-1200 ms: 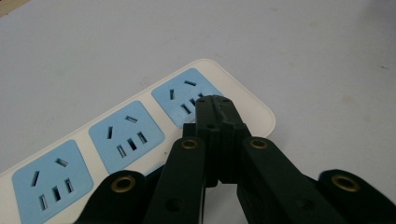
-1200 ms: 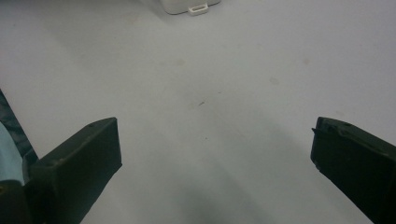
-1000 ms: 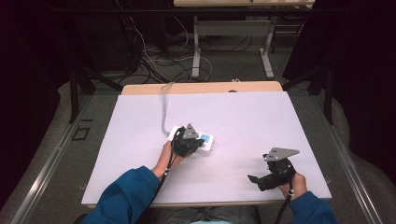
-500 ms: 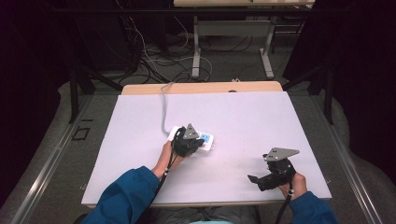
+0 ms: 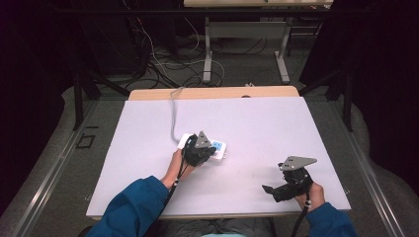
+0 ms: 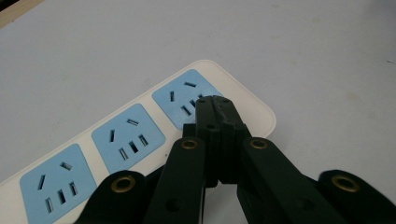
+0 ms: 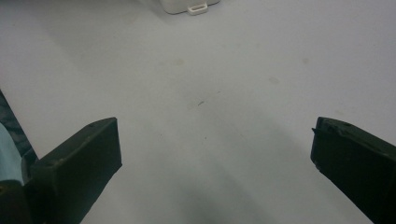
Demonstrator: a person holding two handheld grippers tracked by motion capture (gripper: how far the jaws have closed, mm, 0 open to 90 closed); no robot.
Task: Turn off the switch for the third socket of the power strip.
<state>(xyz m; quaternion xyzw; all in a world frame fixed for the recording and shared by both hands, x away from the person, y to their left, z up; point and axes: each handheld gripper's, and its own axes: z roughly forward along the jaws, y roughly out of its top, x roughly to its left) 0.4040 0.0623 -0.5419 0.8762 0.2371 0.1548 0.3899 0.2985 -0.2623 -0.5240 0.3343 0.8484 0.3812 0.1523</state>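
Observation:
A white power strip (image 5: 219, 147) with three blue sockets (image 6: 128, 136) lies near the middle of the white table top (image 5: 257, 123). Its grey cord (image 5: 173, 116) runs toward the back edge. My left gripper (image 5: 198, 148) is shut, with nothing between its jaws. Its tips (image 6: 212, 100) rest on or just above the end socket (image 6: 184, 93); I cannot tell whether they touch. My right gripper (image 5: 271, 190) is open near the front right of the table, its fingers (image 7: 79, 163) spread wide over bare surface. The strip's end (image 7: 187, 5) shows at the top of the right gripper view.
A wooden strip (image 5: 212, 93) borders the table's back edge. Beyond it on the floor stand the metal legs of another table (image 5: 207, 59) amid tangled cables (image 5: 163, 54). Blue sleeves (image 5: 133, 207) come in from the front edge.

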